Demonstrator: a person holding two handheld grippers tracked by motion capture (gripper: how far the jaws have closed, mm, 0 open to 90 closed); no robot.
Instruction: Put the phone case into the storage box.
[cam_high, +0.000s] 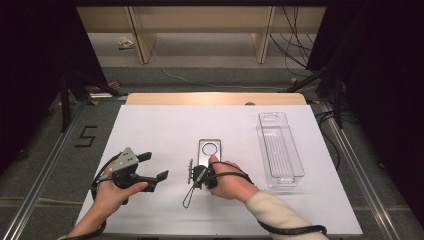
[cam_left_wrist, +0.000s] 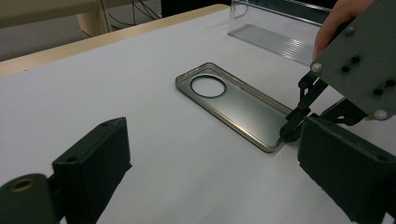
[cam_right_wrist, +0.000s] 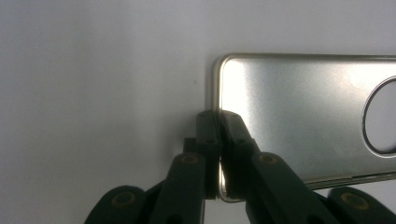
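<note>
**Right gripper pinches the phone case's short edge**

The phone case (cam_high: 209, 151) lies flat on the white table (cam_high: 150, 130), left of the clear tray (cam_high: 280, 150) and well apart from it. The right gripper (cam_right_wrist: 218, 116) meets the case at its near short end (the end away from the round camera hole), jaws closed on the raised rim, one pad outside and one inside. The left gripper (cam_high: 152, 166) hovers left of the case, apart from it, jaws spread wide with nothing between them.
</note>
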